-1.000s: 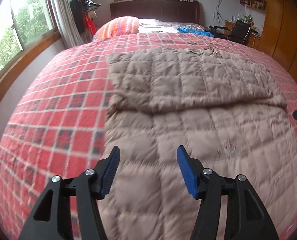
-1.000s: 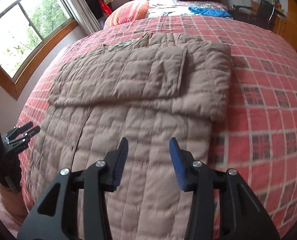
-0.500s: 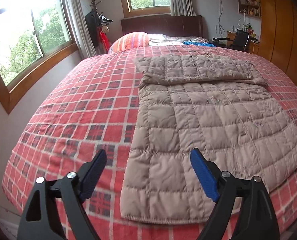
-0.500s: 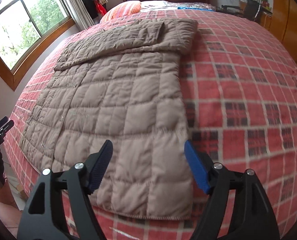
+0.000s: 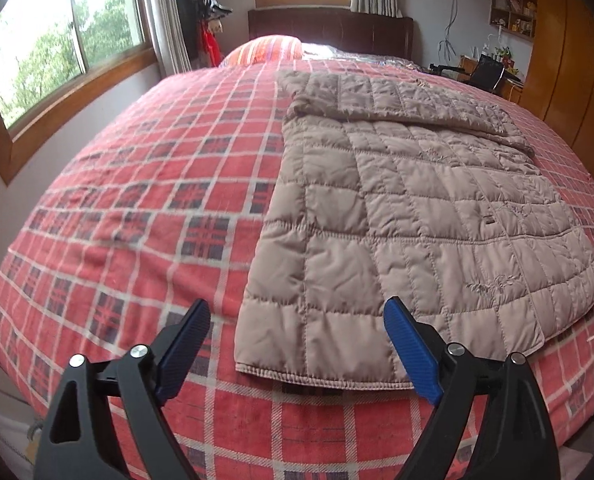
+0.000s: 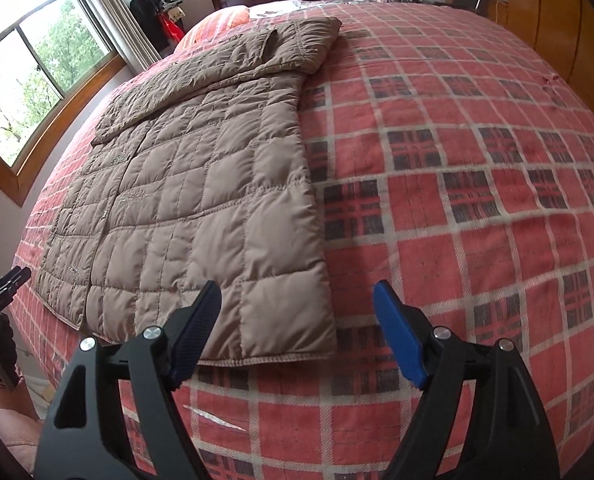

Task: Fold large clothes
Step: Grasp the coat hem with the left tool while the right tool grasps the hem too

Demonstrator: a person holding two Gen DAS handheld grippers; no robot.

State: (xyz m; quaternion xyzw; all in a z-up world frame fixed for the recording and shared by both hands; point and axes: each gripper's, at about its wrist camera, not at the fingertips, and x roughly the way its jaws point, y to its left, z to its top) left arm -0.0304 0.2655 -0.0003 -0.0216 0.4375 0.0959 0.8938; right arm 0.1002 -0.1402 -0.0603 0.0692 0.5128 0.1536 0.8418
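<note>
A tan quilted down coat (image 5: 409, 216) lies flat on the bed with its sleeves folded across the upper part; in the right wrist view the coat (image 6: 201, 184) reaches towards the bed's near edge. My left gripper (image 5: 297, 344) is open and empty, hovering just short of the coat's near left hem corner. My right gripper (image 6: 297, 320) is open and empty too, close to the near right hem corner. At the left edge of the right wrist view, the left gripper's (image 6: 1, 292) dark frame shows.
The bed carries a red plaid blanket (image 5: 145, 184). A striped orange pillow (image 5: 265, 50) and a dark headboard (image 5: 329, 32) are at the far end. Windows (image 5: 57, 52) line the left wall, wooden wardrobes (image 5: 569, 64) the right, a coat rack (image 6: 161, 4) a corner.
Both grippers have drawn back from over the coat's middle to its near hem at the bed's edge, and their jaws have spread wider. The coat lies as before.
</note>
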